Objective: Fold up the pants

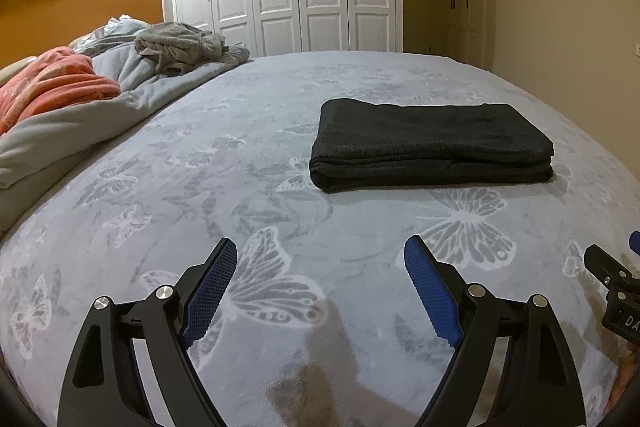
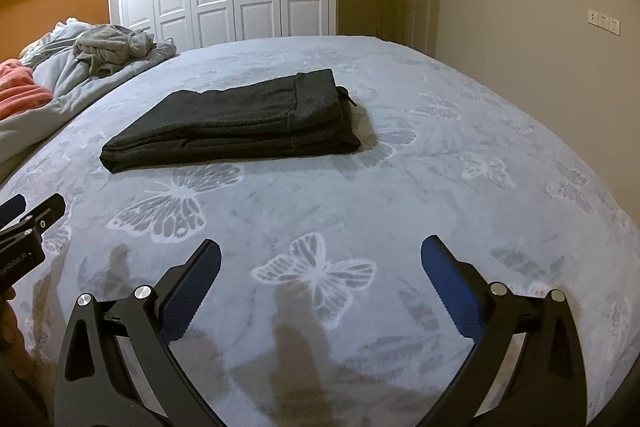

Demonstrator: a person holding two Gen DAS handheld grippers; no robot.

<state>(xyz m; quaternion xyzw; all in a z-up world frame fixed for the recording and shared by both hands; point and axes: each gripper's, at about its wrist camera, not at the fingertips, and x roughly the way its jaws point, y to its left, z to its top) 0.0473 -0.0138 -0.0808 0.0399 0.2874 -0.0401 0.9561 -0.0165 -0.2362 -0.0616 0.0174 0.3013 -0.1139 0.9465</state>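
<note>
Dark knit pants (image 1: 432, 145), folded into a flat layered rectangle, lie on the bed (image 1: 240, 163), whose plush grey cover bears pale butterfly motifs. The left tool (image 1: 320, 259) and right tool (image 2: 320, 255), with blue textured pads, hover spread wide and empty on the near side. Rumpled grey bedding (image 1: 176, 47) lies far left.

Ahead of the fingers, matt dark knit-cloth pants (image 1: 432, 143) lie on a soft, fleecy butterfly-print blanket (image 1: 260, 155); blue finger pads (image 1: 212, 287) look rubbery, finely textured.
</note>
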